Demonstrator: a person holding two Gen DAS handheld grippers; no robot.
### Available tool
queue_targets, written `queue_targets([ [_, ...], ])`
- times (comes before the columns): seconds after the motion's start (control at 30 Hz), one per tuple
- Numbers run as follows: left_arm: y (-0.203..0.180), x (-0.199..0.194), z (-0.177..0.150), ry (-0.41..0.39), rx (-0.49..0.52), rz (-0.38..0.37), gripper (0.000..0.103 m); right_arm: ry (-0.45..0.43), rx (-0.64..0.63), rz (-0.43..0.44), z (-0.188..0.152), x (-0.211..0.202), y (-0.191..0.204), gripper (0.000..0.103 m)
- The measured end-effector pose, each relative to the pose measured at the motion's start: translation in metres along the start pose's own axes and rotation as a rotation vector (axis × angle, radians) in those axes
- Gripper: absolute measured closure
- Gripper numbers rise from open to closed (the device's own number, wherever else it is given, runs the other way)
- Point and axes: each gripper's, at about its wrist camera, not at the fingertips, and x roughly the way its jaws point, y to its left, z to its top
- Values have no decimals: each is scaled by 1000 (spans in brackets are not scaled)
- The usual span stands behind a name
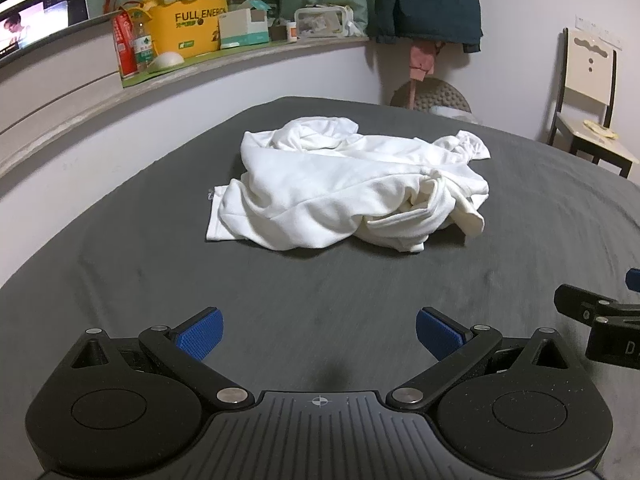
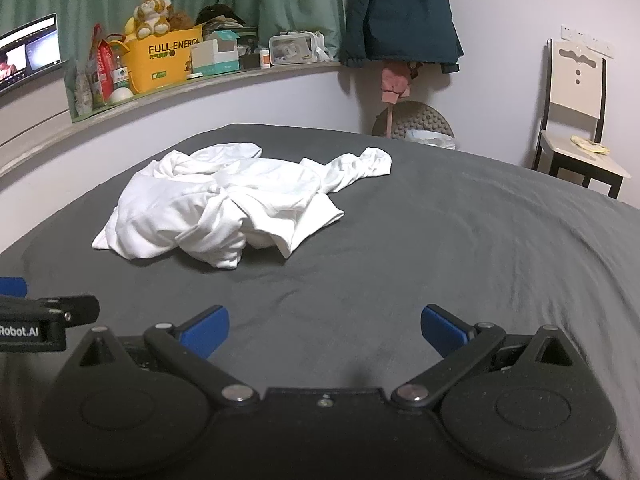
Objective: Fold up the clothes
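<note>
A crumpled white garment (image 1: 352,184) lies in a heap on the dark grey bed sheet (image 1: 160,264). It also shows in the right wrist view (image 2: 224,208), ahead and to the left. My left gripper (image 1: 319,336) is open and empty, low over the sheet, well short of the garment. My right gripper (image 2: 325,330) is open and empty too, near the sheet, to the right of the left one. Part of the right gripper (image 1: 600,320) shows at the right edge of the left wrist view. Part of the left gripper (image 2: 40,320) shows at the left edge of the right wrist view.
A wall ledge (image 1: 240,56) behind the bed holds a yellow box (image 1: 188,28), a plush toy, bottles and small boxes. A screen (image 1: 40,16) stands at far left. A dark jacket (image 1: 428,0) hangs on the wall. A chair (image 1: 588,112) stands at right.
</note>
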Motion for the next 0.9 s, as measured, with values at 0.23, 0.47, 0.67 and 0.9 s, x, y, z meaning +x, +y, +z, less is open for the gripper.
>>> queue_targets([
  [0.23,-6,-3,-4,-3,1,-5,0,1,-3,-7,-1,1,0,0],
  [0.47,-7,3,-2,5,8,-9,0,2,-7,-14,-1,1,0,0],
  [0.67,-8,3,-3,0,19,-4,0,5,-3,-17,-2,3,-1,0],
  [0.9,-7,4,-4,2,18,0,0,17,8,-21,-1,5,-3,0],
])
